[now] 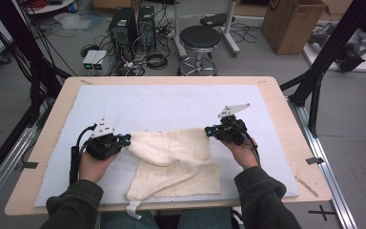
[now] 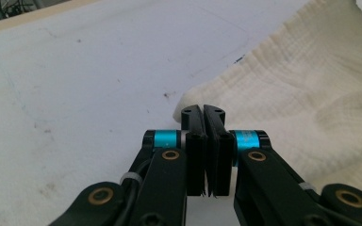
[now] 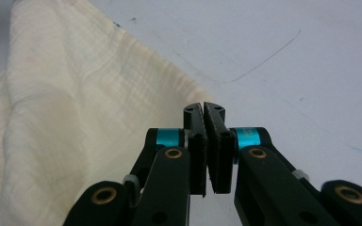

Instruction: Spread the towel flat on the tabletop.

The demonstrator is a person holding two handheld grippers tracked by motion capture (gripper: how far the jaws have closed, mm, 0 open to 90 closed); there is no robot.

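Note:
A cream waffle-weave cloth (image 1: pixel 171 157) lies on the white board, its far part raised and doubled toward the person over a flat lower layer. My left gripper (image 1: pixel 125 140) sits at the raised part's left corner, jaws shut on the cloth. In the left gripper view the cloth (image 2: pixel 311 80) spreads right from the gripper (image 2: pixel 202 109) tips. My right gripper (image 1: pixel 209 131) pinches the right corner. In the right gripper view the cloth (image 3: pixel 75 94) hangs left of the shut gripper (image 3: pixel 203 107).
The white board (image 1: pixel 171 102) covers a wooden table (image 1: pixel 57 124); bare board lies beyond the cloth. A white strip (image 1: pixel 133 210) hangs at the front edge. On the floor beyond stand a stool (image 1: pixel 199 38), computer towers (image 1: pixel 124 26) and a cardboard box (image 1: pixel 290 24). Black frame struts (image 1: pixel 324 52) rise at right.

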